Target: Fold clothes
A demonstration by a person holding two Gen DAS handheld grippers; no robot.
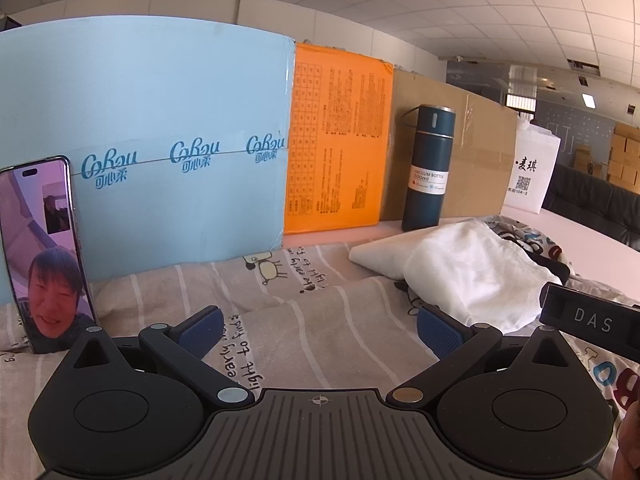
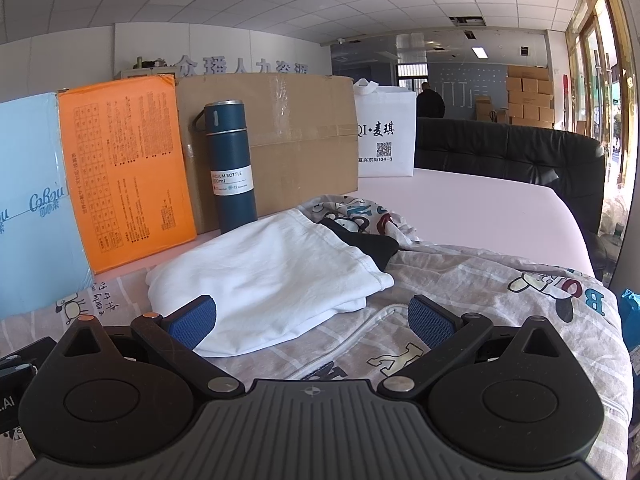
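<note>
In the left wrist view, the left gripper [image 1: 318, 334] is hovering low over a striped, cartoon-printed cloth [image 1: 304, 320], its blue-padded fingers [image 1: 200, 330] spread wide with nothing between them. To the far right of it, a folded white garment [image 1: 468, 272] is lying on the cloth, partly covering a letter-printed garment [image 1: 532, 240] with something dark tucked beneath. A phone [image 1: 42, 256] is leaning upright at the near left, showing a video call. Along the far side, a pale blue box [image 1: 140, 120], an orange box [image 1: 340, 140] and a cardboard box [image 1: 460, 152] are standing in a row, with a dark teal vacuum bottle [image 1: 430, 168] upright in front of the cardboard. A black block marked "DAS" [image 1: 592, 320] is poking in at the right edge (what it belongs to is unclear).

In the right wrist view, the right gripper [image 2: 312, 320] is likewise gaping open and empty, with the near edge of the white garment [image 2: 272, 276] sitting between its fingers [image 2: 432, 322], closer to the left one; whether the pad is touching the fabric cannot be told. A zipped, letter-printed garment [image 2: 460, 288] is spreading out to the right. The bottle [image 2: 230, 168] is standing just beyond the white garment. A white bag [image 2: 386, 132] is standing far back on the pale table [image 2: 480, 208].
</note>
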